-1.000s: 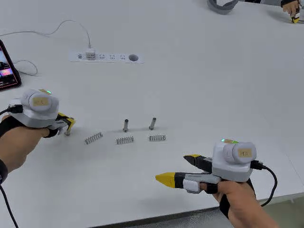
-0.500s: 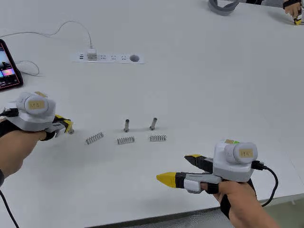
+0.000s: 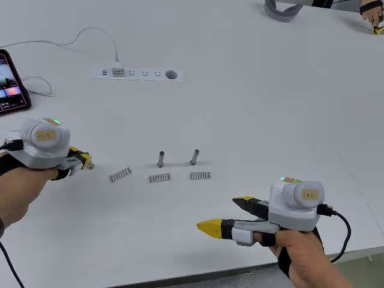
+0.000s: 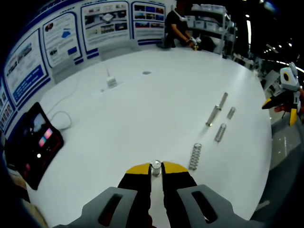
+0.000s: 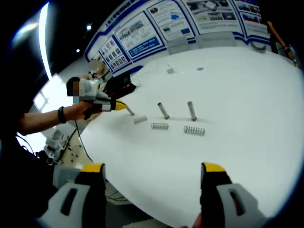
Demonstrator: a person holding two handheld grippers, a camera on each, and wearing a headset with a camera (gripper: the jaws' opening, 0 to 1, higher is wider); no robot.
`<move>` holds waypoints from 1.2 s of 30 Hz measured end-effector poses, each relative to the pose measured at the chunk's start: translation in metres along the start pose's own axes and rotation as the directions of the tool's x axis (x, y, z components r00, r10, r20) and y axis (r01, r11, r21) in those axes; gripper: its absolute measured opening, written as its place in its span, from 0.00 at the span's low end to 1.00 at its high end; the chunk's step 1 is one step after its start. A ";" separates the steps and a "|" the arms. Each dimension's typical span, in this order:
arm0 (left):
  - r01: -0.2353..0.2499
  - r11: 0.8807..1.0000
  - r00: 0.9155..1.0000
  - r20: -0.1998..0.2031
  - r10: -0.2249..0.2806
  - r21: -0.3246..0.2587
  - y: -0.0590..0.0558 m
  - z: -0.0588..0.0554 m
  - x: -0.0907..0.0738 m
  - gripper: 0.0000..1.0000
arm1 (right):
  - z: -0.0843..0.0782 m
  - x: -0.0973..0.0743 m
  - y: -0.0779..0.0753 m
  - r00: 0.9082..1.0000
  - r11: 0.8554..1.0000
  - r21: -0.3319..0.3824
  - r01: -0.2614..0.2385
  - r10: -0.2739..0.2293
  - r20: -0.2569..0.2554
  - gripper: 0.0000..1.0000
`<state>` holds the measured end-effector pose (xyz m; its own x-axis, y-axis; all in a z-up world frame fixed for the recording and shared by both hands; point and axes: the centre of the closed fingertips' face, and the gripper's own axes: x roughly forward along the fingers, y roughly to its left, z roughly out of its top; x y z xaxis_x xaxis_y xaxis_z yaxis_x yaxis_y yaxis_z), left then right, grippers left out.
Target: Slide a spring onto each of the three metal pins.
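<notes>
- In the left gripper view, the yellow-tipped jaws of the left gripper (image 4: 155,170) are closed almost together and pinch a held pin (image 4: 155,166) from both sides. The pin stands upright between the tips.
- I cannot tell whether the lower end of this pin touches the white table (image 3: 270,108).
- In the head view this gripper is at 9 o'clock, low over the table, and it points toward 3 o'clock.
- Three springs lie flat in a row near the middle of the table: the left spring (image 3: 120,174), the middle spring (image 3: 159,177) and the right spring (image 3: 200,175). They are apart from each other, and the left one is tilted a little.
- The left spring is near the left gripper, at 3 o'clock from its tips, without contact.
- Two more pins stand upright with nothing on them: the first standing pin (image 3: 161,159) just at 12 o'clock of the middle spring, and the second standing pin (image 3: 194,157) just at 12 o'clock of the right spring.
- The right gripper (image 3: 227,214) is at 5 o'clock from the springs, well apart from them. Its jaws are spread wide and carry nothing, with the tips toward 9 o'clock.
- A power strip (image 3: 135,74) lies at 11 o'clock from the pins, with a white cable (image 3: 90,30) plugged into it.
- A dark device with a lit screen (image 3: 9,81) is at the left edge of the table.
</notes>
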<state>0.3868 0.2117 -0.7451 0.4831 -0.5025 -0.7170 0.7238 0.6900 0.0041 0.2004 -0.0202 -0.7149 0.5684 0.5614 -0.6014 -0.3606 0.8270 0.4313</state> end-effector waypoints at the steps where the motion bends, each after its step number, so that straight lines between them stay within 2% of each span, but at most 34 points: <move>1: 0.000 1.000 1.000 0.001 0.000 0.001 0.000 0.000 0.000 0.08 | 0.000 0.000 0.000 1.000 1.000 0.000 0.000 0.000 0.001 0.84; 3: 0.012 0.999 1.000 0.005 -0.012 -0.034 0.000 0.000 0.001 0.08 | 0.001 0.000 0.000 1.000 1.000 0.001 0.000 0.000 0.003 0.84; 12: 0.011 0.999 1.000 0.002 -0.011 -0.048 0.000 -0.003 0.005 0.09 | 0.002 -0.001 0.002 1.000 1.000 0.001 -0.010 0.010 0.006 0.83; 20: 0.015 0.996 1.000 0.018 -0.014 -0.083 0.001 -0.005 0.012 0.10 | -0.001 0.000 0.001 1.000 1.000 -0.006 -0.005 0.005 -0.009 0.83; 28: 0.015 0.999 1.000 0.023 -0.014 -0.045 0.003 -0.004 0.014 0.08 | -0.001 0.001 0.004 1.000 1.000 -0.017 -0.008 0.007 -0.015 0.83; 36: 0.018 1.000 0.999 0.027 -0.018 -0.022 -0.002 0.002 0.017 0.08 | -0.002 -0.002 0.000 1.000 1.000 -0.010 0.004 -0.004 -0.010 0.83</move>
<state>0.3941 0.2007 -0.7559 0.4835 -0.5286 -0.6977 0.7214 0.6921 -0.0245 0.1978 -0.0215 -0.7153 0.5621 0.5586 -0.6099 -0.3660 0.8293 0.4222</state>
